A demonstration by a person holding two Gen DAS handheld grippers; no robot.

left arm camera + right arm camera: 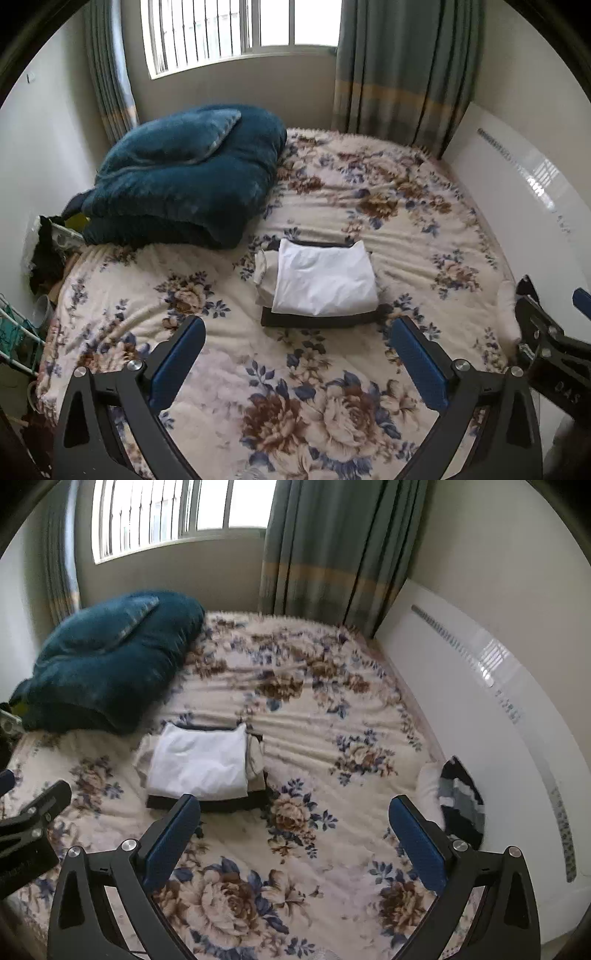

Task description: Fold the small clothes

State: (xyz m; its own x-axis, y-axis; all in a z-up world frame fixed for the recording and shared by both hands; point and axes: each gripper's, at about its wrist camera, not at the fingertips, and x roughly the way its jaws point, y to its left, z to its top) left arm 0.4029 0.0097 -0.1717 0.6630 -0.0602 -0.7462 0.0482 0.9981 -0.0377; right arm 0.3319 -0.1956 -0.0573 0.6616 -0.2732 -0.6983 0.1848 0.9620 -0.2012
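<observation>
Two claws, both spread wide and empty: left gripper (297,365), right gripper (295,843). Folded stack of clothes (323,282) on the floral bedspread (332,192), frame centre, just beyond the left fingertips; upper left of the right claw.

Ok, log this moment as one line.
left gripper: open, empty | right gripper: open, empty | folded stack: white piece on top, mid-bed | striped garment: unfolded, by headboard

Folded clothes stack (325,284) mid-bed (369,192), duvet (184,177) behind-left, perhaps sock (461,801) right
</observation>
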